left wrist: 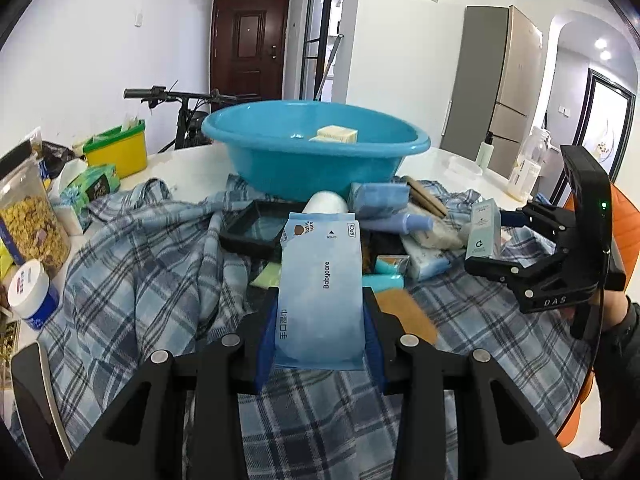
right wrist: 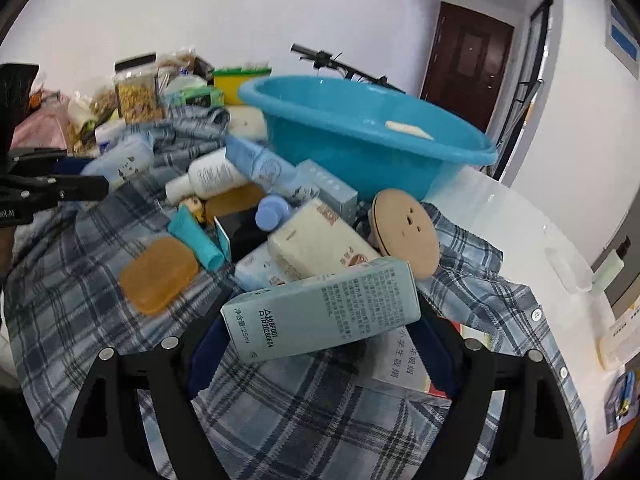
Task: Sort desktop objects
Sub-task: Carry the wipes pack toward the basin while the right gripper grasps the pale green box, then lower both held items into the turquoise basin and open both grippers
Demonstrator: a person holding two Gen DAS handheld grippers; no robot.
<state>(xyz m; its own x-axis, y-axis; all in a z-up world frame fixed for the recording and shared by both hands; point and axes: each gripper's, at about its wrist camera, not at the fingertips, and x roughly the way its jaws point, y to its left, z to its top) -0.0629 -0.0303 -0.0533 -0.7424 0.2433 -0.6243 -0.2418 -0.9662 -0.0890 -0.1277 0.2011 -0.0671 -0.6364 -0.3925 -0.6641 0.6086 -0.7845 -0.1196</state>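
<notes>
My left gripper is shut on a light blue Babycare wet-wipes pack, held upright above the plaid cloth. My right gripper is shut on a pale green 25 ml carton, held crosswise; it also shows in the left wrist view. A blue plastic basin stands behind the pile and holds a cream sponge. The pile holds an amber soap bar, a teal tube, a white bottle, a cream pack and a round wooden disc.
A cereal jar, a white-lidded tub, a green tissue pack and a yellow box crowd the left. A black tray lies under the pile. Bottles stand at the table's right edge. A booklet lies under my right gripper.
</notes>
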